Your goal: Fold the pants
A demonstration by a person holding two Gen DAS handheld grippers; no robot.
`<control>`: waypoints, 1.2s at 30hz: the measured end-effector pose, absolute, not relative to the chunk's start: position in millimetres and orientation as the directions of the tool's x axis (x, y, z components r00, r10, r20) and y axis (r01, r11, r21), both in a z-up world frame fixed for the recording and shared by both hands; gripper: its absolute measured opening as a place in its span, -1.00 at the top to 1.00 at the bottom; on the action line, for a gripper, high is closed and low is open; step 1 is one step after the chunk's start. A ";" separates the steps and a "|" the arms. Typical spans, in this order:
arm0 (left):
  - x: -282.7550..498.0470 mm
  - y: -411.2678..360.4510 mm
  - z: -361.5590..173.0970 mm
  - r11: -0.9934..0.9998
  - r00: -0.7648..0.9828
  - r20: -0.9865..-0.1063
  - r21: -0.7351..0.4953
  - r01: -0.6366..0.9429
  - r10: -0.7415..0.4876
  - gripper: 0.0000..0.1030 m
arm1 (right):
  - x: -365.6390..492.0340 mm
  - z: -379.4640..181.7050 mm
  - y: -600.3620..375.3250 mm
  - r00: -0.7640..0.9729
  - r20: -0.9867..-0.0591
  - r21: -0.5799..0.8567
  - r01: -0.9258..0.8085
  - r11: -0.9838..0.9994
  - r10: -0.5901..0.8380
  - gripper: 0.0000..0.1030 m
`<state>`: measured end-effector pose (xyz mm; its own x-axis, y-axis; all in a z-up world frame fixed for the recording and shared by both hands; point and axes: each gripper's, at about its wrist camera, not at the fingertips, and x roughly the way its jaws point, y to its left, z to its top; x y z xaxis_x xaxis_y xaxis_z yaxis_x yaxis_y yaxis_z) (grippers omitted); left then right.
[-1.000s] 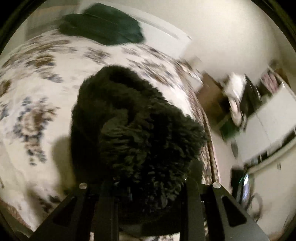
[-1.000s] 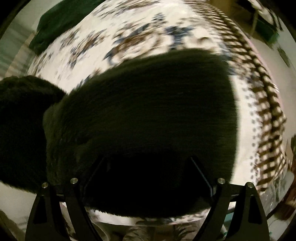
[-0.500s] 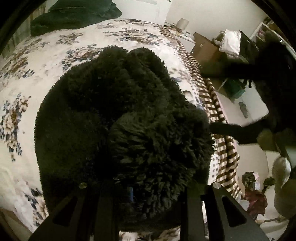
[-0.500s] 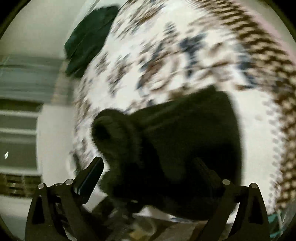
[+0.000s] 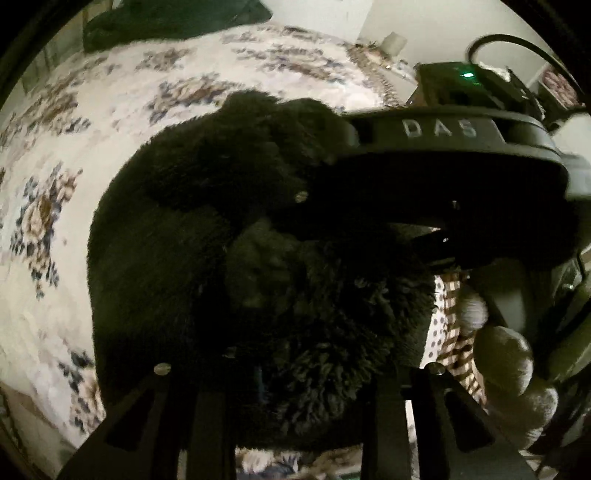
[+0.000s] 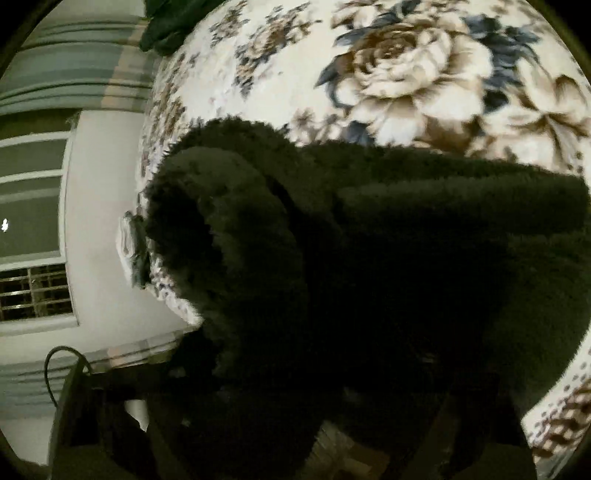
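Note:
The fuzzy black pants [image 5: 177, 229] lie bunched on the floral bedspread [image 5: 55, 184]. My left gripper [image 5: 295, 387] has a thick fold of them between its fingers; the jaws are opening a little, but the pile still fills the gap. The right gripper's body [image 5: 436, 155] reaches in from the right over the pants, fingertips buried in fabric. In the right wrist view the pants [image 6: 406, 240] fill the lower half. My right gripper [image 6: 325, 398] is closing with fabric between its dark, barely visible fingers.
A dark green garment [image 5: 166, 18] lies at the bed's far end. The striped bed edge [image 5: 454, 332] drops off to the right, beside a person's hand [image 5: 509, 350]. The left gripper's body [image 6: 85, 406] and a window [image 6: 33, 203] show left of the bed.
The right gripper has swung in over the pants, close to the left one, and its jaws have narrowed. The pants bundle has come down onto the bed and the left gripper has stopped.

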<state>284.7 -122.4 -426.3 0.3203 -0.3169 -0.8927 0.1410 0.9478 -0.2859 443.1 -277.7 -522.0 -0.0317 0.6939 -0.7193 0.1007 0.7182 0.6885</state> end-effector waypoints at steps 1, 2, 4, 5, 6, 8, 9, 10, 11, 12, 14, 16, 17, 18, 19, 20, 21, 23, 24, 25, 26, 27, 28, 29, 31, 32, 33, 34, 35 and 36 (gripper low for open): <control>284.3 -118.9 -423.9 0.949 0.307 -0.898 -0.290 0.124 -0.315 0.44 | 442.7 -520.8 -278.0 -0.019 -0.712 0.698 0.091 0.710 0.702 -0.03; 282.8 -113.2 -420.0 0.946 0.299 -0.898 -0.306 0.106 -0.324 0.35 | 442.5 -519.6 -275.5 -0.012 -0.716 0.695 0.076 0.715 0.698 0.08; 278.3 -98.5 -409.6 0.928 0.287 -0.883 -0.364 0.082 -0.371 0.19 | 440.4 -513.6 -271.2 0.001 -0.716 0.697 0.054 0.715 0.698 0.20; 275.0 -88.4 -401.7 0.915 0.287 -0.871 -0.398 0.064 -0.399 0.00 | 438.5 -509.2 -270.4 0.014 -0.711 0.703 0.046 0.710 0.703 0.25; 271.8 -80.2 -394.6 0.908 0.286 -0.865 -0.415 0.055 -0.412 -0.17 | 435.5 -503.3 -268.5 0.028 -0.706 0.708 0.035 0.705 0.707 0.27; 266.2 -66.1 -383.2 0.897 0.274 -0.859 -0.441 0.037 -0.434 -0.82 | 431.5 -492.7 -270.1 0.053 -0.693 0.721 0.025 0.693 0.719 0.32; 263.6 -58.7 -377.3 0.889 0.277 -0.851 -0.458 0.026 -0.446 -0.91 | 428.8 -486.3 -272.9 0.067 -0.685 0.728 0.025 0.685 0.726 0.33; 261.9 -52.0 -370.2 0.881 0.289 -0.842 -0.473 0.014 -0.456 -0.96 | 425.8 -479.0 -277.6 0.088 -0.680 0.732 0.025 0.680 0.728 0.35; 261.4 -47.7 -365.5 0.880 0.296 -0.839 -0.476 0.006 -0.456 -0.96 | 423.6 -472.8 -282.2 0.103 -0.676 0.735 0.029 0.677 0.730 0.36; 261.8 -42.0 -359.2 0.877 0.309 -0.836 -0.480 -0.008 -0.454 -0.96 | 419.9 -466.5 -289.1 0.122 -0.670 0.741 0.033 0.671 0.733 0.37; 266.7 -34.7 -352.8 0.873 0.337 -0.828 -0.487 -0.034 -0.449 -0.96 | 411.3 -457.7 -305.2 0.159 -0.664 0.745 0.054 0.665 0.731 0.38; 274.5 -34.5 -353.7 0.871 0.351 -0.825 -0.489 -0.050 -0.443 -0.96 | 397.0 -453.8 -329.1 0.198 -0.650 0.758 0.105 0.643 0.734 0.38; 279.5 -35.3 -357.6 0.870 0.348 -0.827 -0.489 -0.056 -0.443 -0.96 | 391.9 -452.8 -338.8 0.214 -0.646 0.762 0.121 0.637 0.733 0.38; 285.1 -38.7 -363.3 0.869 0.344 -0.828 -0.491 -0.063 -0.443 -0.96 | 383.5 -452.4 -353.7 0.235 -0.642 0.765 0.146 0.627 0.730 0.39; 290.3 -43.9 -369.9 0.867 0.344 -0.826 -0.495 -0.064 -0.446 -0.96 | 377.3 -454.0 -365.7 0.250 -0.637 0.770 0.165 0.616 0.730 0.39; 294.6 -48.1 -376.3 0.865 0.340 -0.825 -0.499 -0.058 -0.452 -0.96 | 369.7 -456.8 -381.7 0.270 -0.634 0.773 0.198 0.603 0.724 0.39; 299.9 -56.9 -385.9 0.868 0.327 -0.829 -0.495 -0.051 -0.453 -0.96 | 361.2 -463.3 -400.0 0.290 -0.623 0.783 0.234 0.577 0.727 0.39; 307.6 -74.7 -405.4 0.875 0.298 -0.840 -0.484 -0.033 -0.454 -0.96 | 345.6 -477.6 -431.7 0.336 -0.635 0.772 0.297 0.562 0.695 0.39; 311.8 -84.2 -416.4 0.879 0.279 -0.848 -0.475 -0.026 -0.450 -0.96 | 336.7 -487.4 -449.9 0.361 -0.638 0.770 0.323 0.551 0.680 0.39; 315.2 -93.3 -426.9 0.882 0.260 -0.853 -0.472 -0.016 -0.452 -0.96 | 329.8 -496.3 -464.0 0.378 -0.650 0.760 0.352 0.547 0.659 0.38; 317.4 -100.3 -433.7 0.881 0.245 -0.855 -0.472 -0.007 -0.457 -0.96 | 321.9 -507.7 -479.0 0.394 -0.659 0.751 0.393 0.531 0.640 0.38; 319.0 -108.5 -440.9 0.878 0.227 -0.854 -0.479 0.007 -0.468 -0.96 | 314.9 -521.8 -493.7 0.405 -0.659 0.749 0.430 0.504 0.634 0.37; 320.6 -118.7 -447.7 0.881 0.210 -0.859 -0.473 0.022 -0.467 -0.96 | 311.1 -533.0 -502.3 0.403 -0.666 0.741 0.455 0.494 0.627 0.27; 320.3 -123.9 -450.5 0.885 0.203 -0.864 -0.465 0.031 -0.461 -0.96 | 308.1 -544.1 -508.2 0.385 -0.685 0.721 0.481 0.499 0.618 0.12; 320.2 -130.5 -453.4 0.897 0.195 -0.877 -0.440 0.044 -0.440 -0.96 | 305.2 -560.1 -510.2 0.302 -0.735 0.663 0.508 0.550 0.606 -0.23; 320.1 -129.4 -453.5 0.895 0.187 -0.876 -0.445 0.036 -0.444 -0.96 | 304.5 -564.1 -508.8 0.248 -0.770 0.619 0.515 0.593 0.588 -0.35; 320.0 -127.3 -451.7 0.890 0.180 -0.874 -0.454 0.027 -0.451 -0.96 | 302.1 -563.3 -506.6 0.207 -0.802 0.578 0.506 0.640 0.560 -0.41; 319.7 -124.1 -448.4 0.887 0.178 -0.872 -0.461 0.018 -0.456 -0.96 | 299.4 -560.6 -505.1 0.184 -0.824 0.550 0.492 0.675 0.537 -0.56; 318.9 -120.4 -443.2 0.885 0.179 -0.870 -0.466 0.010 -0.460 -0.96 | 296.0 -555.9 -504.6 0.167 -0.846 0.519 0.482 0.706 0.507 -0.64; 317.9 -117.0 -436.9 0.881 0.182 -0.866 -0.472 0.004 -0.465 -0.96 | 291.4 -548.4 -505.3 0.162 -0.864 0.492 0.477 0.729 0.477 -0.64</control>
